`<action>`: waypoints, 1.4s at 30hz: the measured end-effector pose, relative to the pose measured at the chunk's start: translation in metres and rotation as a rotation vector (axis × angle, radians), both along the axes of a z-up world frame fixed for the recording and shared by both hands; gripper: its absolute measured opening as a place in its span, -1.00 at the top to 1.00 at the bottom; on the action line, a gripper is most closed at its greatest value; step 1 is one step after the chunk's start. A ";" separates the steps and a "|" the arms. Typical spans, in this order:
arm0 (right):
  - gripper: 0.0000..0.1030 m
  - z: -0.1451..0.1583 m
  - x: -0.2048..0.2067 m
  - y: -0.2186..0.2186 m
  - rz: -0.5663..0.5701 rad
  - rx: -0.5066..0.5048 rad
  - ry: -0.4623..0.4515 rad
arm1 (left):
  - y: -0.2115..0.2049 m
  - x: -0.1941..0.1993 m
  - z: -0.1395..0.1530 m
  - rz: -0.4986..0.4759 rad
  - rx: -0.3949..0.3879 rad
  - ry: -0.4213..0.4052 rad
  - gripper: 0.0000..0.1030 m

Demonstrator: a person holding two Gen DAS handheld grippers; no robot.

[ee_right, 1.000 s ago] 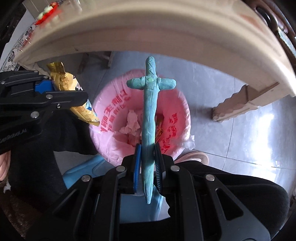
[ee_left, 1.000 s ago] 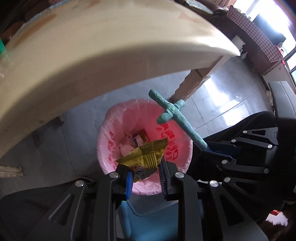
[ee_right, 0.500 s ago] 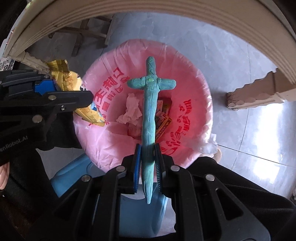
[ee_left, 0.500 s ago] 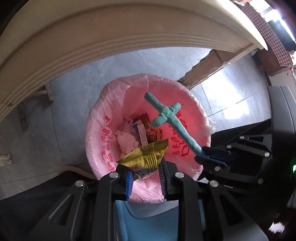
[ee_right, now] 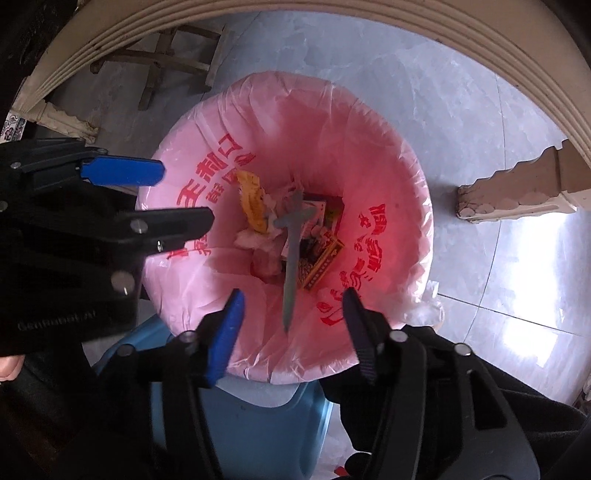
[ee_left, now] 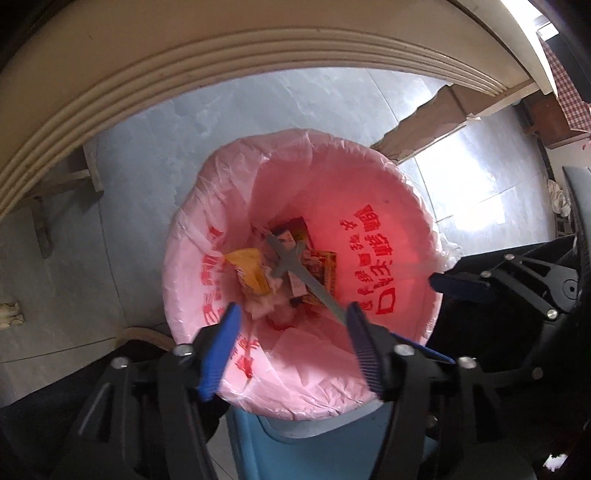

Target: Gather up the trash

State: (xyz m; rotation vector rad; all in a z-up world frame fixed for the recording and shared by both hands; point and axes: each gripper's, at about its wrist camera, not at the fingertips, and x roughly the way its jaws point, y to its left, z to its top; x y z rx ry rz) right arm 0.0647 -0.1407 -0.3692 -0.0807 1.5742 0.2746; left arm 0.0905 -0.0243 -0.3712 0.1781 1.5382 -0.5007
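Note:
A blue bin with a pink liner (ee_left: 369,177) (ee_right: 369,136) stands on the floor below both grippers. My left gripper (ee_left: 291,325) is open and empty above the bin's near rim. My right gripper (ee_right: 291,310) is open and empty too. The teal cross-shaped toy (ee_left: 295,264) (ee_right: 293,236) lies inside the bin on the other rubbish. The yellow snack wrapper (ee_left: 249,269) (ee_right: 253,201) lies beside it in the bin. The left gripper also shows in the right wrist view (ee_right: 147,195), and the right gripper's blue fingers (ee_left: 458,286) show in the left wrist view.
The cream table edge (ee_left: 184,74) (ee_right: 443,29) arches over the bin. A carved table leg (ee_left: 424,125) (ee_right: 517,192) stands right of the bin. Wooden stool legs (ee_right: 166,51) are at the far left. The floor is grey tile (ee_left: 129,221).
Both grippers have opened. The teal toy and the yellow wrapper have dropped from them into the pink-lined bin. Both cameras have come closer over the bin.

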 end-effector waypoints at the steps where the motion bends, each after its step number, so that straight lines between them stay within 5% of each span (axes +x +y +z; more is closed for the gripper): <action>1: -0.18 0.001 0.000 -0.001 -0.005 0.002 -0.002 | 0.001 0.000 0.001 0.007 -0.004 -0.010 -0.24; 11: -0.31 0.033 -0.006 0.001 -0.026 -0.042 -0.099 | 0.014 -0.006 0.046 0.092 0.090 -0.192 -0.47; 14: -0.33 0.062 -0.016 -0.001 -0.048 -0.071 -0.173 | 0.024 -0.012 0.080 0.144 0.099 -0.270 -0.52; 16: -0.39 0.085 -0.025 -0.003 -0.072 -0.074 -0.234 | 0.029 -0.019 0.100 0.172 0.096 -0.303 -0.75; 22: -0.57 0.171 -0.054 -0.016 -0.172 -0.094 -0.450 | 0.031 -0.052 0.171 0.240 0.106 -0.442 -0.76; 30: -0.71 0.270 -0.091 -0.037 -0.235 -0.123 -0.725 | 0.021 -0.098 0.276 0.289 -0.008 -0.607 -0.84; 36: -0.81 0.308 -0.121 -0.048 -0.287 -0.176 -0.823 | 0.020 -0.125 0.339 0.350 -0.008 -0.761 -0.87; 42: -0.82 0.341 -0.142 -0.060 -0.349 -0.154 -0.929 | 0.016 -0.145 0.374 0.365 -0.043 -0.824 -0.87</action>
